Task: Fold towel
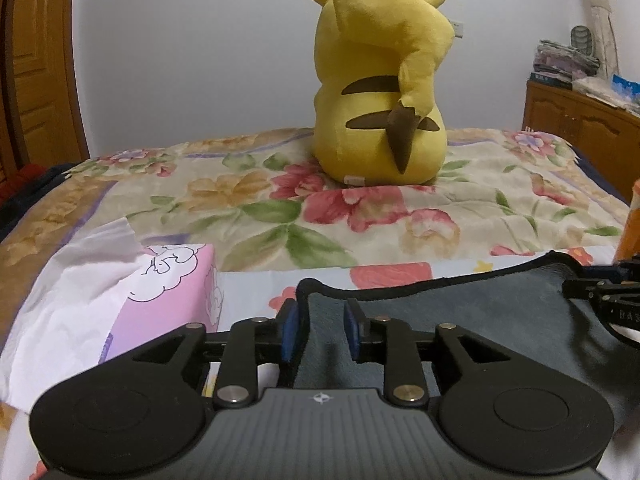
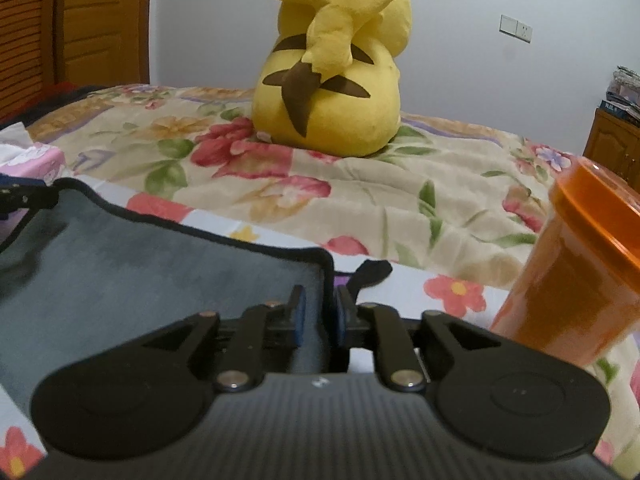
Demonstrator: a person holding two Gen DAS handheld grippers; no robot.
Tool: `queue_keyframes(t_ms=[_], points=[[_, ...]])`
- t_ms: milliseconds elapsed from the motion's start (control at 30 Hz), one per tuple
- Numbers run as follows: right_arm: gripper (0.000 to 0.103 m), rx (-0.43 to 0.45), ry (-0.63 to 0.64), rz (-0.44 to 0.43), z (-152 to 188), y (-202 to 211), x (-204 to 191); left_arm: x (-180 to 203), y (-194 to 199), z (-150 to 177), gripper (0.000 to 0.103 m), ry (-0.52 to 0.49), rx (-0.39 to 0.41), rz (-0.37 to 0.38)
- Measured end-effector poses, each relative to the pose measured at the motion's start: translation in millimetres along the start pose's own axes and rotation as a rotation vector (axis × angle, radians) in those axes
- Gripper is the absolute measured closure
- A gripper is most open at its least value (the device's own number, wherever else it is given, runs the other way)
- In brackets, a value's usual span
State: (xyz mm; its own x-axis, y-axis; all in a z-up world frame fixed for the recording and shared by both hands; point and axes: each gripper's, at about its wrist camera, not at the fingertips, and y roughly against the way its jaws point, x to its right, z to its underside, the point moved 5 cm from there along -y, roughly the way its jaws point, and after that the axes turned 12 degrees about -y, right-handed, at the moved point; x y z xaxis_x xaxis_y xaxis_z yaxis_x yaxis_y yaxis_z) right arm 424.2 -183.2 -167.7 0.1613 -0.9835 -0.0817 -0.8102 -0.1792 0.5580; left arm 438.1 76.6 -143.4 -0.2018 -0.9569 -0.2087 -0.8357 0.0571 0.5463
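Gripping a grey towel point(image 1: 460, 312) by two near corners, lifted over a flowered bedspread point(image 1: 248, 204).
Left gripper point(image 1: 320, 330) jaws narrow on the left corner's black hem; right gripper point(image 2: 320, 316) jaws narrow on the right corner. Tissue box point(image 1: 168, 292) just left, orange jar point(image 2: 576, 276) just right; open bedspread ahead up to the yellow plush toy point(image 1: 380, 92). Partial lettering "BA" on the other gripper; rest unreadable.

Towel point(image 1: 460, 316), grey-blue with a dark bound hem, lying on the floral bedspread point(image 1: 400, 216) near its front edge. One end corner sits between the blue pads of the left gripper point(image 1: 319, 330); the opposite corner point(image 2: 316, 280) sits between those of the right gripper point(image 2: 319, 316). Its far hem sags between the two corners.
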Motion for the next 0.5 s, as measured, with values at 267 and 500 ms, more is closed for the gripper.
queue_keyframes(t_ms=[267, 500], points=[[0.063, -0.002, -0.021, -0.035, 5.2, 33.3, -4.5, 11.4, 27.7, 4.5, 0.069, -0.020, -0.023, 0.032], [0.063, -0.018, -0.060, -0.061, 15.2, 72.2, -5.0, 25.8, 61.4, 17.3, 0.069, -0.038, -0.045, 0.051]])
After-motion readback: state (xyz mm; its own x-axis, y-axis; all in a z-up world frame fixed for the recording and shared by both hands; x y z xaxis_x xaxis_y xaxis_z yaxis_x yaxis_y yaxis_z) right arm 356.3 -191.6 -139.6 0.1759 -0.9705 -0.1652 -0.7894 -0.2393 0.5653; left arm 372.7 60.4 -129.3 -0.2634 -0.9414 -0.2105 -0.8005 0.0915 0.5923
